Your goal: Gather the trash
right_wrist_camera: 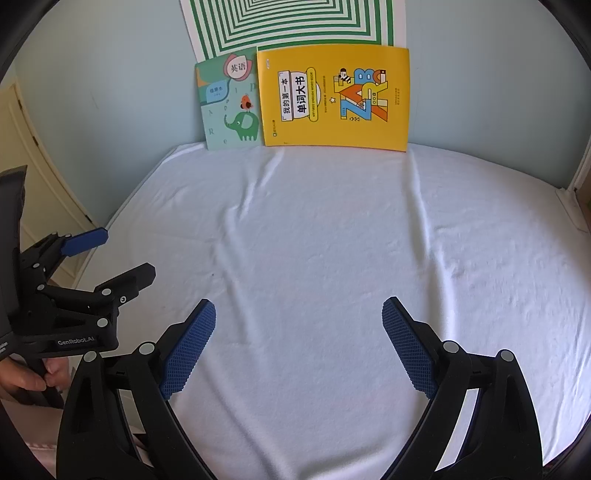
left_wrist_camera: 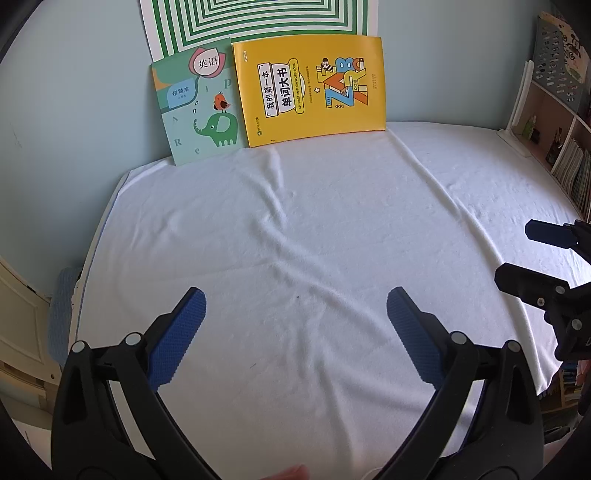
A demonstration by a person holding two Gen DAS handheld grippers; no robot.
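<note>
No trash shows on the white cloth [left_wrist_camera: 295, 229] [right_wrist_camera: 325, 229] in either view. My left gripper [left_wrist_camera: 295, 306] hovers open over the cloth's near part, blue pads wide apart with nothing between them. My right gripper [right_wrist_camera: 299, 314] is open too, nothing in it. In the left wrist view the right gripper [left_wrist_camera: 517, 254] juts in from the right edge, jaws apart. The left gripper [right_wrist_camera: 125, 254] appears at the left of the right wrist view, held by a hand [right_wrist_camera: 26, 376].
A green elephant notebook [left_wrist_camera: 199, 107] [right_wrist_camera: 231, 107] and a yellow word book [left_wrist_camera: 310, 88] [right_wrist_camera: 332, 99] lean on the pale blue wall under a green-striped poster [left_wrist_camera: 258, 22]. A bookshelf [left_wrist_camera: 554, 122] stands at the right. A cream door [right_wrist_camera: 40, 177] is at the left.
</note>
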